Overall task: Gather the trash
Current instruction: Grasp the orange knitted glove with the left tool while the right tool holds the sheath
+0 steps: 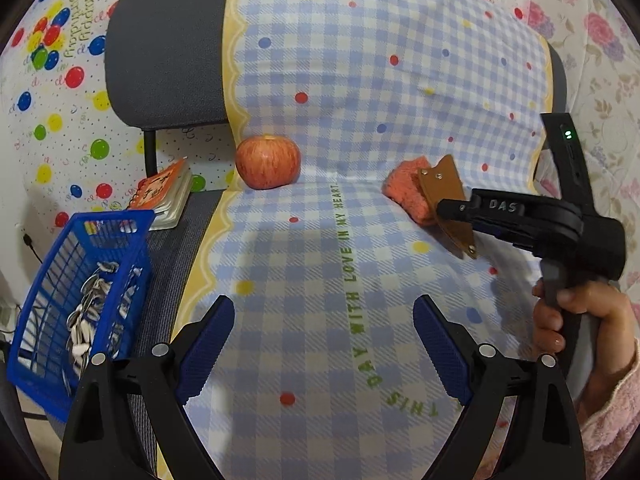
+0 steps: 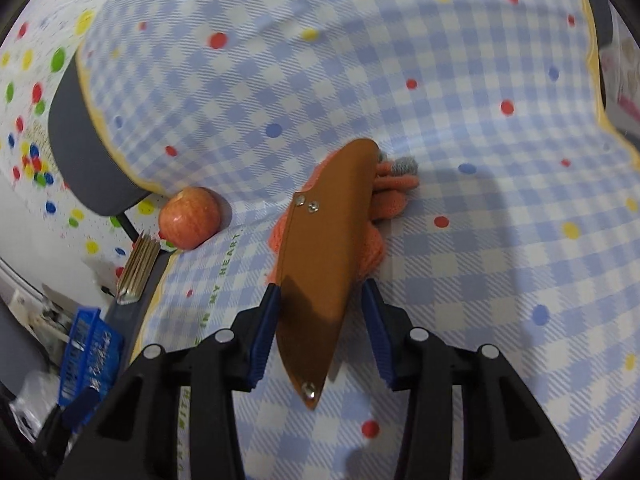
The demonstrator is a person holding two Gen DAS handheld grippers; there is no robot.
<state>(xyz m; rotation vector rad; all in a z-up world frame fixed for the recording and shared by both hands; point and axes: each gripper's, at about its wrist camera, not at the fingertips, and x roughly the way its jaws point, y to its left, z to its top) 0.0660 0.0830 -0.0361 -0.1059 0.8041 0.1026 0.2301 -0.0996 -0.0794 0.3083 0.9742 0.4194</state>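
Trash item here looks like the brown leather-like sheath [image 2: 320, 264], flat, blade-shaped, pointed at one end, with small metal rivets near the tip and mid-seam; it stands on edge above the blue-and-white checked cloth with coloured dots [image 1: 320, 240] that covers the seat, its far end in front of the orange knitted glove with grey fingertips [image 2: 384, 200]. Right gripper [image 2: 320, 300]: blue-padded fingers [image 2: 266, 320] at a narrow gap, sheath between them; left pad lies against the sheath face, right pad shows a sliver of cloth between it and the sheath in the right wrist view, so full clamp is not certain, but the sheath is off the cloth in the left wrist view [image 1: 448, 200], so it reads as held. A hand [image 1: 560, 312] in a pink fleece sleeve holds that gripper's handle. Left gripper [image 1: 324, 344]: fingers spread wide, nothing between them, hovering over the cloth. Blue plastic mesh basket [image 1: 80, 280] sits off the seat's left edge with black-and-white sunflower seed shells [image 1: 88, 312] inside. Red apple [image 1: 267, 167] rests at the seat back, well apart from the sheath; an orange-covered spiral notepad [image 1: 164, 192] lies beside it on the bare grey seat edge.
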